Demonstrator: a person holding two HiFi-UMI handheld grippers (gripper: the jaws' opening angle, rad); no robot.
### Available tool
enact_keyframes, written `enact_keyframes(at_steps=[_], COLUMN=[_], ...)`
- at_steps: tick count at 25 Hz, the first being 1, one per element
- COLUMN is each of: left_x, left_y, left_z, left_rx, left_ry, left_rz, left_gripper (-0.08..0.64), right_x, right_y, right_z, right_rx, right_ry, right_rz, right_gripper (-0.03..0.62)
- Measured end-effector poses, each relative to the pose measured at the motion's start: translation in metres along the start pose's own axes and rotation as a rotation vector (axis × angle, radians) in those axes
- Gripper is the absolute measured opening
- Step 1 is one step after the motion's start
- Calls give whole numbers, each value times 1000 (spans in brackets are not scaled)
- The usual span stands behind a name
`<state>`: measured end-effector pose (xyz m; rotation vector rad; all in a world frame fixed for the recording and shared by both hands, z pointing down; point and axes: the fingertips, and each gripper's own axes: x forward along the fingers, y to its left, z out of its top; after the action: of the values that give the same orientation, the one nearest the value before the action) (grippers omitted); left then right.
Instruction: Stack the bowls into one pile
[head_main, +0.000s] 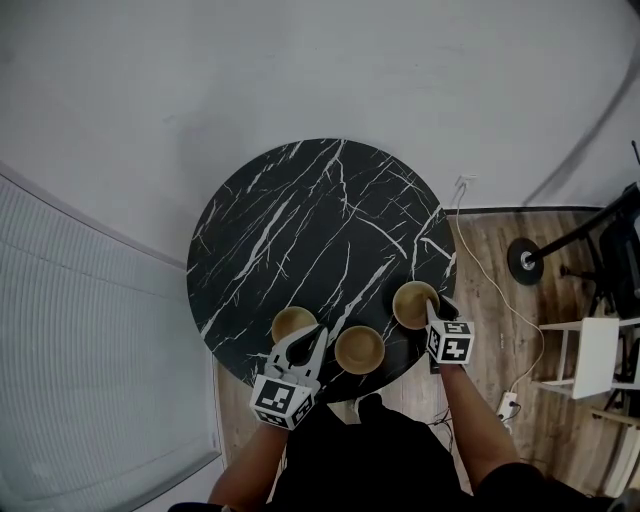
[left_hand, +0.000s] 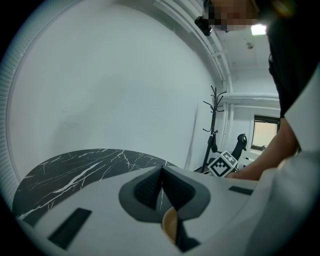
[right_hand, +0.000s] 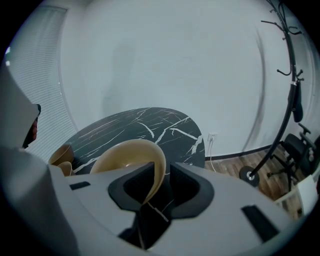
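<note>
Three tan bowls, upright, mouths up, round with no long axis, stand apart on the black marble counter: left bowl between 6 and 7 o'clock, middle bowl between 5 and 6, right bowl at 4. The left hand-held gripper, jaws together, is empty just beside the left bowl. The right hand-held gripper, jaws apart, straddles the right bowl's near rim, unclamped.

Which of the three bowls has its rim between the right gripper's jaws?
The rightmost bowl: its rim stands between the right gripper's open jaws. The middle bowl and the left bowl sit further left, apart from that gripper.
</note>
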<state>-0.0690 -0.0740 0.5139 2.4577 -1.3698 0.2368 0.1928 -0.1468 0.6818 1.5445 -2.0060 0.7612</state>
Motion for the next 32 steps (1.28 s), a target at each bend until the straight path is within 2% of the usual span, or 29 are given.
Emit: enact_keyframes(at_steps=[6,18,32], left_x=[-1,-10,-17], left_y=[1,8,17], left_z=[1,-1,-16], left_rx=[-3,0,-43], left_ry=[-2,-10,5], left_rz=[3,25,69], left_gripper=[12,14,12], right_x=[0,-6,-31], right_y=[0,1,18], right_z=[0,4,45], right_rx=[13,15,-12], right_ry=[9,-19,-120], right_rz=[-10,-5,71], right_gripper=[48,37,28])
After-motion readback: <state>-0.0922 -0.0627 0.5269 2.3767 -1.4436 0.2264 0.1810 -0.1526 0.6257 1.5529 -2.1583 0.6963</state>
